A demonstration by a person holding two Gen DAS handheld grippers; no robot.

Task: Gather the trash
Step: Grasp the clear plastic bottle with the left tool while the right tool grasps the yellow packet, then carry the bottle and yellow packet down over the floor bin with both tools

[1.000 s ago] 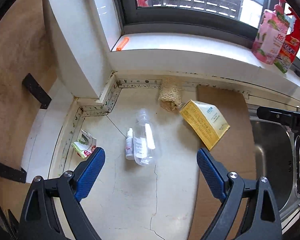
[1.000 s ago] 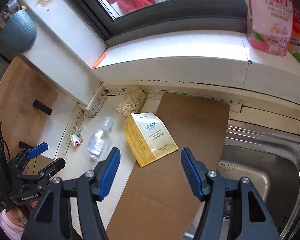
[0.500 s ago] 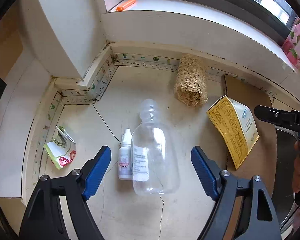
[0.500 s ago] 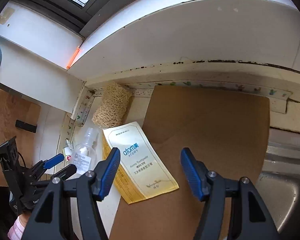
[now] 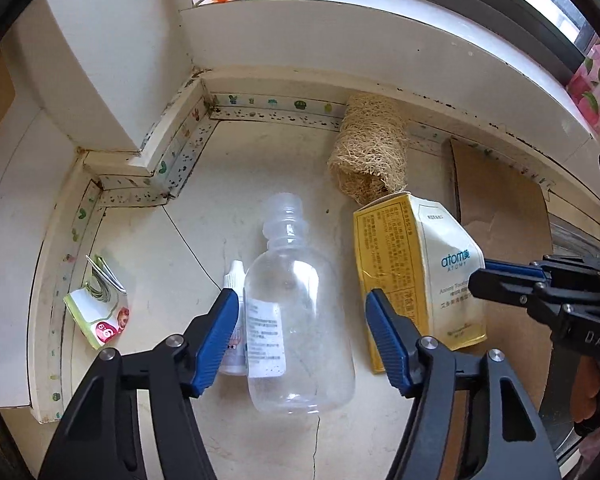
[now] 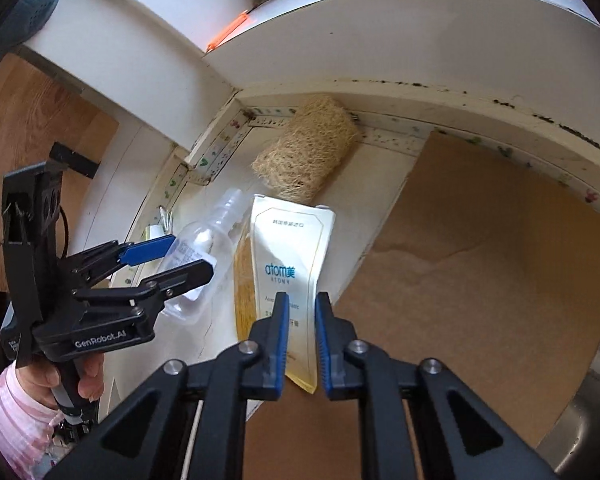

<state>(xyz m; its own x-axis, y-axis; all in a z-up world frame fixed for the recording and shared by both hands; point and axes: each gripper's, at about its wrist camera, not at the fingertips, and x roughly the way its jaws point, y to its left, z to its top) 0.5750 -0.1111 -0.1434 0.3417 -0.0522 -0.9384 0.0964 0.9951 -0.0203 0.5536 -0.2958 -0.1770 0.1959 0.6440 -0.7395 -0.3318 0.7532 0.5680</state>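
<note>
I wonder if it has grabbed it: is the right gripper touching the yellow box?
Touching. In the right wrist view the right gripper has just been closing its jaws, and the box has its near edge pinched between the pads.

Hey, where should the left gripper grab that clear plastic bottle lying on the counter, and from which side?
Probably across the bottle's wide belly, coming from above: it lies flat, neck toward the wall. The left gripper already straddles it, so keep the left pad off the small dropper bottle alongside.

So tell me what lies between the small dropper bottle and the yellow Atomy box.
The clear plastic bottle lies on its side between the dropper bottle and the yellow Atomy box, touching the dropper; the left wrist view shows it.
</note>
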